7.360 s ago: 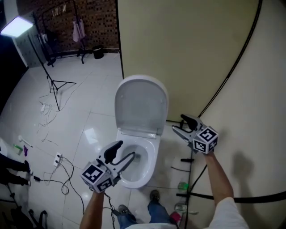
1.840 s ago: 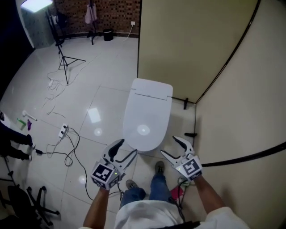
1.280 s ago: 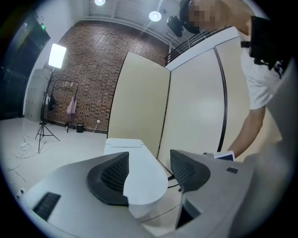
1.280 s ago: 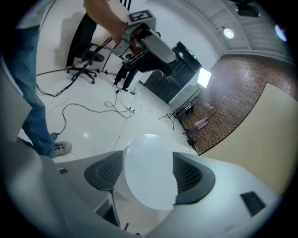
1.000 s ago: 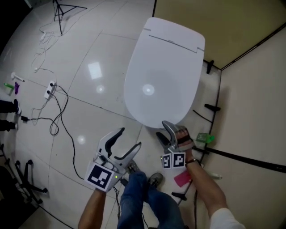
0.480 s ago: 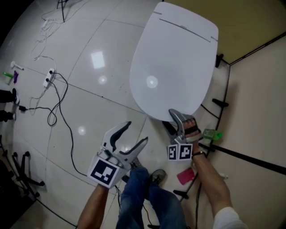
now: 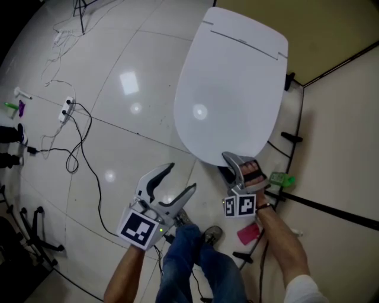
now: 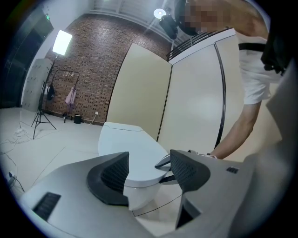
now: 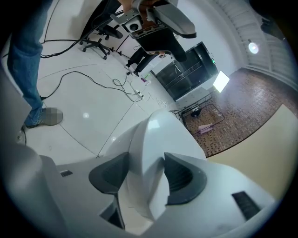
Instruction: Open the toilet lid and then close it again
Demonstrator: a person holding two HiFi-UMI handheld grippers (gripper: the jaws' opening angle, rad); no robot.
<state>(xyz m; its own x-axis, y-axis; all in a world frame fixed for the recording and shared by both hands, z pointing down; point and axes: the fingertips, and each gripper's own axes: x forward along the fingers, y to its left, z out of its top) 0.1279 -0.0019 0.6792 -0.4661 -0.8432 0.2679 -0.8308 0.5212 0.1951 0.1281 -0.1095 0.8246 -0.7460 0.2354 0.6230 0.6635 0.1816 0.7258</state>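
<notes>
head view looks steeply down on a white tiled floor (image 7: 118, 53); at far left a power strip (image 7: 65, 109) and its black cable (image 7: 80, 157) lie well apart from the toilet. next comes the left gripper (image 7: 182, 176), hovering over the floor just short of the bowl's front, its jaws standing apart with nothing between them; the left gripper view shows only the toilet beyond the gap. in the middle the toilet lid (image 7: 228, 89) lies flat down on the bowl, closed, its hinge end toward the beige partition (image 7: 249, 12). at the lid's near right edge sits the right gripper (image 7: 225, 164); its jaws have just been closing, and the right gripper view shows the lid's front rim between the pads, both of which seem to press on it. i judge the opening step is in hand: the hold on the rim is taken and the lift is not yet begun. the next move calls for raising the rim in an arc about the hinge, keeping the clamp firm on the smooth plastic so it does not slip, until the lid leans upright at the back
</notes>
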